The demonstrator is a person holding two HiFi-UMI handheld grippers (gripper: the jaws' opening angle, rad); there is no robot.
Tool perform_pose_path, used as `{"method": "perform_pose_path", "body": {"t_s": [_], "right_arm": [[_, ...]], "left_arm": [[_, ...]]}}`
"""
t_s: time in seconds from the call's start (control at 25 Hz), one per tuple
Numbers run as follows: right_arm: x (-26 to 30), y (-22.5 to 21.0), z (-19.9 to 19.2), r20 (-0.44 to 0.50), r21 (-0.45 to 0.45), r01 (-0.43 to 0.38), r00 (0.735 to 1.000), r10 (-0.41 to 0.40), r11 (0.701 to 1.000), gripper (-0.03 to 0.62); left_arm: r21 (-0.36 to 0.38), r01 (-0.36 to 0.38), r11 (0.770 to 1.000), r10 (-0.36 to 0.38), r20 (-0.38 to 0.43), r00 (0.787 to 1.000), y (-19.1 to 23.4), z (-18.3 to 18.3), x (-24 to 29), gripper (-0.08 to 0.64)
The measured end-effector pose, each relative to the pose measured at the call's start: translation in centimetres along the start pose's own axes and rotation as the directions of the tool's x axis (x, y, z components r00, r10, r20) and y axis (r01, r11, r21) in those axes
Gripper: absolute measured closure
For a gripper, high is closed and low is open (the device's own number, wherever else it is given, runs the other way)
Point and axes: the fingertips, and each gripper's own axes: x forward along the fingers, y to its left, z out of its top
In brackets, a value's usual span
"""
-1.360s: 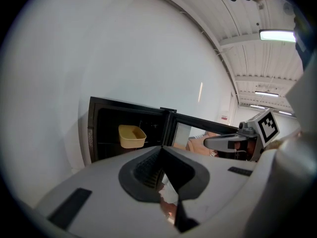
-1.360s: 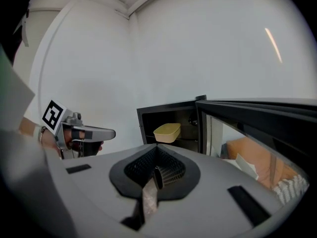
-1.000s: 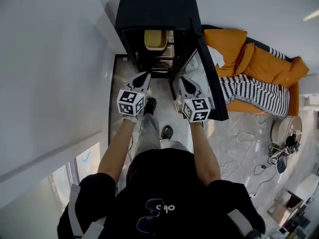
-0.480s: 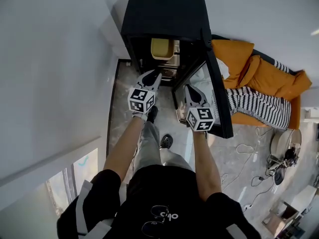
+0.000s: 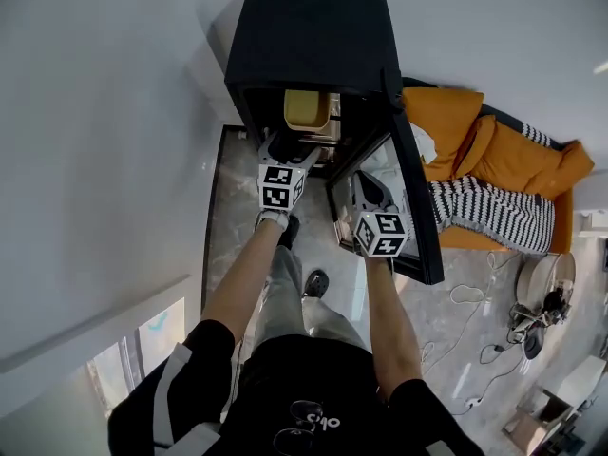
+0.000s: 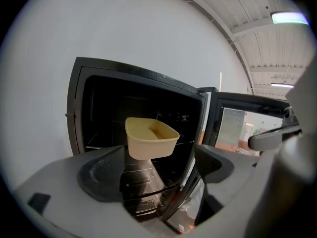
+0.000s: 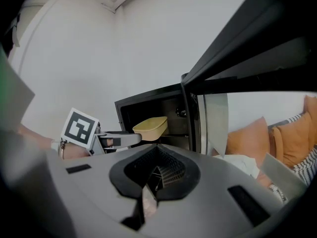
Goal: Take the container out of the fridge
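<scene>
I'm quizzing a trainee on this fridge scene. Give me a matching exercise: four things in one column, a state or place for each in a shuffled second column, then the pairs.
1 container
2 fridge door
3 left gripper
4 right gripper

A jaws together
B swung open
C inside the fridge
D jaws apart

Pairs: 1-C, 2-B, 3-D, 4-A.

The left gripper's jaws have just been opening; nothing is gripped between them.

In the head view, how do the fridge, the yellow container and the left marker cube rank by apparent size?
1. fridge
2-3. container and left marker cube: they look about alike, and the cube is nearer the camera, so no ranking.
</scene>
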Motion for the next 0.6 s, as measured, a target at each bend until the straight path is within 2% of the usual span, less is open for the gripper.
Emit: {"method": "perform_pose_path", "body": {"t_s": [0.08, 0.16, 0.44, 0.6], "right_arm": [[0.1, -0.2, -0.1, -0.003, 0.002, 0.003, 1.000, -0.003, 1.000, 0.584], [0.3, -0.2, -0.4, -0.009, 0.003, 0.003, 1.000, -0.003, 1.000, 0.584], [0.8, -0.6, -1.8, -0.036, 0.000, 0.005, 0.999, -0.005, 1.000, 0.584], [1.2, -1.3, -2.6, -0.050, 0.000, 0.013, 0.999, -0.013, 1.000, 0.584]], "left_arm": [[0.006, -0.033, 0.999, 0.033, 0.002, 0.999, 0.4, -0.1, 1.2, 0.076], [0.001, -0.052, 0.999, 0.052, 0.009, 0.999, 0.6, 0.0, 2.3, 0.046], [0.045, -0.081, 0.996, 0.080, 0.008, 0.997, 1.2, -0.1, 5.5, 0.037], [0.041, -0.091, 0.995, 0.091, 0.005, 0.996, 1.3, -0.2, 6.6, 0.037]]}}
